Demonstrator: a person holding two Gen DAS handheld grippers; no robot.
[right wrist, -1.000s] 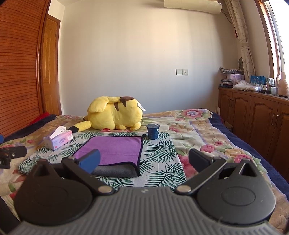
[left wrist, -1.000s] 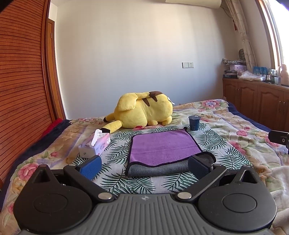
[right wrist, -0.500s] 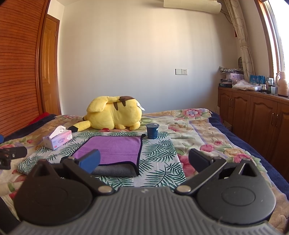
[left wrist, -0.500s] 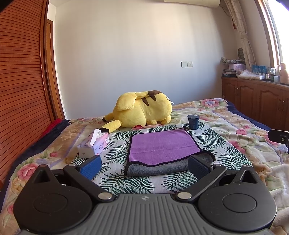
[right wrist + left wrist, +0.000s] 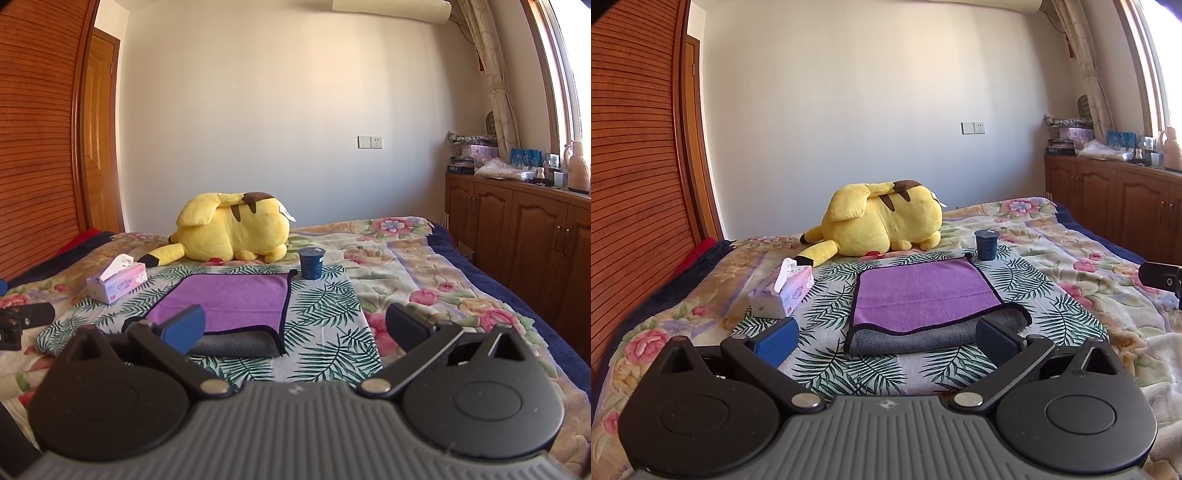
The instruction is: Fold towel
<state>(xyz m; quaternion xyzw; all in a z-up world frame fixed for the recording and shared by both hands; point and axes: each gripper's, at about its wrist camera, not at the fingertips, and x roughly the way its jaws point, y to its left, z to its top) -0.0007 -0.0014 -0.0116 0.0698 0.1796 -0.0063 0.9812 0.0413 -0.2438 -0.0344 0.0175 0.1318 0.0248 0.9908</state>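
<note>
Currently, the left gripper (image 5: 886, 338) is spread wide, jaws empty, held above the near edge of the bed (image 5: 1100, 258). The right gripper (image 5: 295, 328) is likewise spread wide and holds nothing. The towel (image 5: 923, 291) lies flat on a palm-leaf cloth (image 5: 1045, 314) on the bed, folded over with its purple face up and a gray layer showing along the near edge; a dark trim borders it. In the left wrist view the towel sits directly ahead between the fingers; in the right wrist view the towel (image 5: 232, 302) lies ahead and to the left, partly behind the left finger. A dark blue cup (image 5: 986, 244) stands upright just beyond the towel's far right corner. A tissue box (image 5: 783, 291) rests left of the towel. A yellow plush toy (image 5: 882, 223) lies behind the towel.
</note>
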